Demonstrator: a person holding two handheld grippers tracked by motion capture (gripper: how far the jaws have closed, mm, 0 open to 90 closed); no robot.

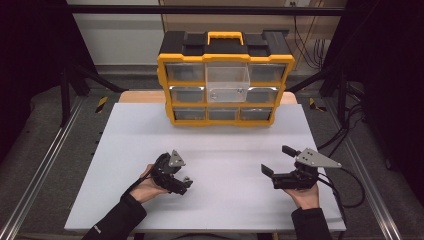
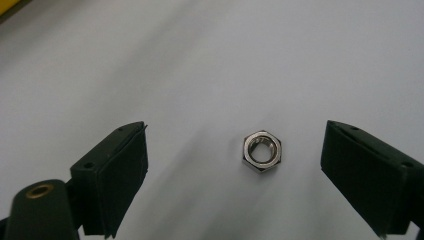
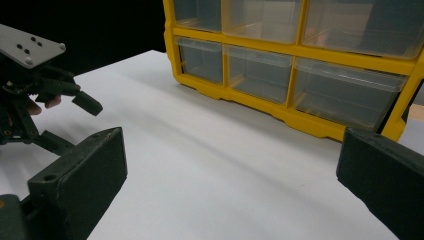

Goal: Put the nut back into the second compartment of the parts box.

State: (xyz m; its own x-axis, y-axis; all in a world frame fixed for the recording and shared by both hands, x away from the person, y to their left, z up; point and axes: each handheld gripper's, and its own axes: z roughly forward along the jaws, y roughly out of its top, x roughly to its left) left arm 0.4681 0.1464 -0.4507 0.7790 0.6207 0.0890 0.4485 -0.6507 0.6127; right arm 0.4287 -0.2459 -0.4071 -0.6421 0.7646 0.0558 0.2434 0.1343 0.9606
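Note:
A small steel hex nut [image 2: 262,151] lies flat on the white table top [image 2: 210,65]. My left gripper [image 2: 232,150] hangs open just above it, and the nut sits between the jaws, nearer the right one and touching neither. In the high view my left gripper [image 1: 184,181] is tipped down onto the table at front left. My right gripper [image 1: 278,160] is held open at front right, with nothing between its pads [image 3: 85,175], and it looks along the table toward the left gripper [image 3: 45,100].
A yellow and black drawer organizer [image 1: 225,90] stands at the back middle of the white table [image 1: 225,140]. Its clear top-middle drawer [image 1: 227,80] is pulled out. Its lower clear drawers [image 3: 300,75] are close ahead of the right gripper. Dark cables [image 1: 350,180] trail off the table's right side.

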